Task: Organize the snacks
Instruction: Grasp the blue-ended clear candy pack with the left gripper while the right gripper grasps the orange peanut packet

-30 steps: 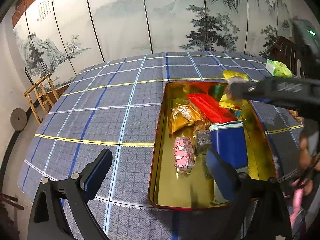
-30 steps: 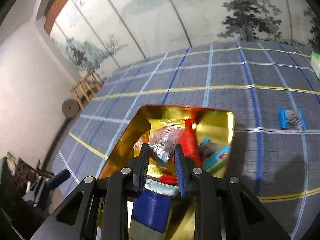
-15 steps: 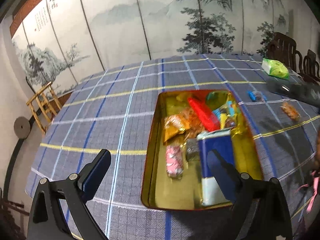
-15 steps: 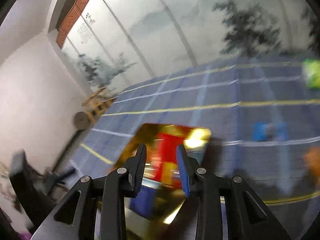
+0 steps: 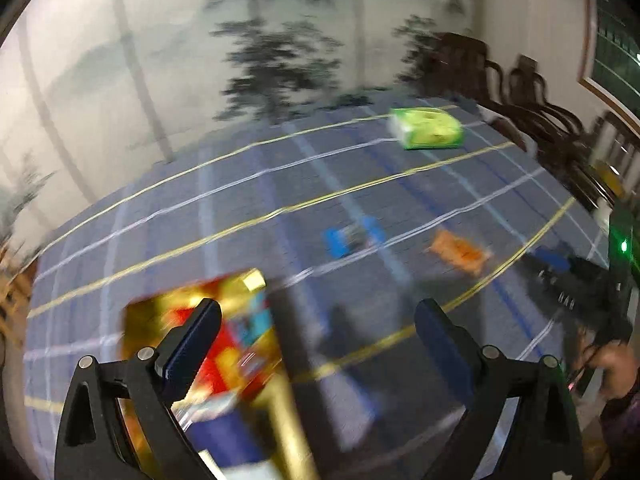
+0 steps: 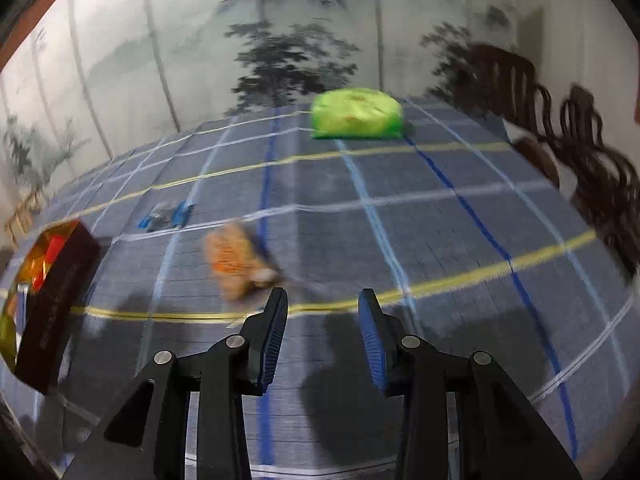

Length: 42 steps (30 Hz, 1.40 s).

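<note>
A gold tin (image 5: 276, 360) (image 6: 56, 300) packed with several snacks sits on the checked cloth, low left in both wrist views. Loose on the cloth lie an orange packet (image 5: 460, 254) (image 6: 236, 258), a small blue-ended packet (image 5: 350, 238) (image 6: 168, 216) and a green bag (image 5: 426, 128) (image 6: 356, 114). My left gripper (image 5: 318, 316) is open and empty, its left finger over the tin. My right gripper (image 6: 323, 306) is empty, its jaws opening, just short and right of the orange packet. The right tool (image 5: 576, 284) shows at the right edge of the left wrist view. Both views are blurred.
Dark wooden chairs (image 5: 520, 92) (image 6: 560, 128) stand past the table's far right edge. A painted folding screen (image 5: 240, 60) closes off the back. A person's hand (image 5: 612, 364) is at the lower right of the left wrist view.
The right gripper let go of a wrapped snack over the tin and swung right to the loose packets, its jaws parting. The left gripper also swung right, so the tin slid to the lower left.
</note>
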Tool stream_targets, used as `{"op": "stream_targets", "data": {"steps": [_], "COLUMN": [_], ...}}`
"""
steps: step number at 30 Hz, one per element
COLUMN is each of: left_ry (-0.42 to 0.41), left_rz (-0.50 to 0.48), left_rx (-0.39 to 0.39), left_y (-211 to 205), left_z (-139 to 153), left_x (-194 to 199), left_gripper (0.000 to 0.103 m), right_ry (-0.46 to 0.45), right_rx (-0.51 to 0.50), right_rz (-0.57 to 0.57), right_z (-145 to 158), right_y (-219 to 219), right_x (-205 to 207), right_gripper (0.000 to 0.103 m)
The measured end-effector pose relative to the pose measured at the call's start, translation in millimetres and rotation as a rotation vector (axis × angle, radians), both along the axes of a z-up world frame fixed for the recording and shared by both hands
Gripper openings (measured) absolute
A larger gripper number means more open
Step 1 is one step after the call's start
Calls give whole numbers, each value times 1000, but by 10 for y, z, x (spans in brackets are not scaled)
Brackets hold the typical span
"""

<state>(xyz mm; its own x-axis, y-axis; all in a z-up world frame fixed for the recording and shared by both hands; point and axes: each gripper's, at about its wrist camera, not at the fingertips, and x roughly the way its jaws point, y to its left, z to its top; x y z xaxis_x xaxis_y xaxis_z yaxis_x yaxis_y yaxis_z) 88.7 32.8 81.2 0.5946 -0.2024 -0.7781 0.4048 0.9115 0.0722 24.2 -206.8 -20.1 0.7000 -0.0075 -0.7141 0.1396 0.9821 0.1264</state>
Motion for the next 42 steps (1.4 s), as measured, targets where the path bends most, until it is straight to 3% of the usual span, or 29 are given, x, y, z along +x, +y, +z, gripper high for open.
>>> {"op": "stream_targets", "data": {"steps": [3, 7, 14, 18, 21, 22, 23, 24, 29, 32, 37, 39, 42], "left_ry": [-7, 80, 189, 256, 317, 360, 349, 347, 298, 306, 316, 295, 252], "left_rz": [-153, -381, -509, -522, -524, -524, -510, -502, -387, -296, -194, -167, -115], "left_rx": [85, 168, 291, 276, 248, 177, 172, 169, 212, 77, -101, -120, -134], "left_y": [-401, -714, -892, -881, -864, -827, -824, -821, -855, -751, -525, -472, -350], "left_z": [-152, -472, -933, -1117, -1242, -1237, -1221, -1189, -1116, -898, -574, -482, -343], "left_x": [279, 642, 1137, 1390, 1511, 1550, 1559, 1543, 1092, 677, 30, -131, -404], "left_gripper": [96, 96, 95, 93, 76, 63, 52, 21, 20, 21, 21, 21, 21], "right_ry": [-3, -5, -11, -25, -27, -23, -18, -13, -3, -12, -14, -25, -33], "right_rx": [31, 65, 157, 193, 186, 188, 190, 195, 209, 203, 115, 61, -28], "right_rz": [-5, 34, 64, 56, 62, 65, 62, 58, 48, 62, 216, 316, 391], "right_z": [-74, -160, -217, -225, -217, -220, -224, -230, -243, -220, -90, 0, 61], "right_y": [-118, -126, -198, -248, -221, -221, -223, -227, -256, -245, -9, 142, 297], "right_x": [-10, -48, -68, -94, -99, -96, -94, -89, -67, -76, -19, 49, 185], "right_gripper": [39, 39, 39, 39, 39, 39, 39, 39, 39, 39, 42, 59, 62]}}
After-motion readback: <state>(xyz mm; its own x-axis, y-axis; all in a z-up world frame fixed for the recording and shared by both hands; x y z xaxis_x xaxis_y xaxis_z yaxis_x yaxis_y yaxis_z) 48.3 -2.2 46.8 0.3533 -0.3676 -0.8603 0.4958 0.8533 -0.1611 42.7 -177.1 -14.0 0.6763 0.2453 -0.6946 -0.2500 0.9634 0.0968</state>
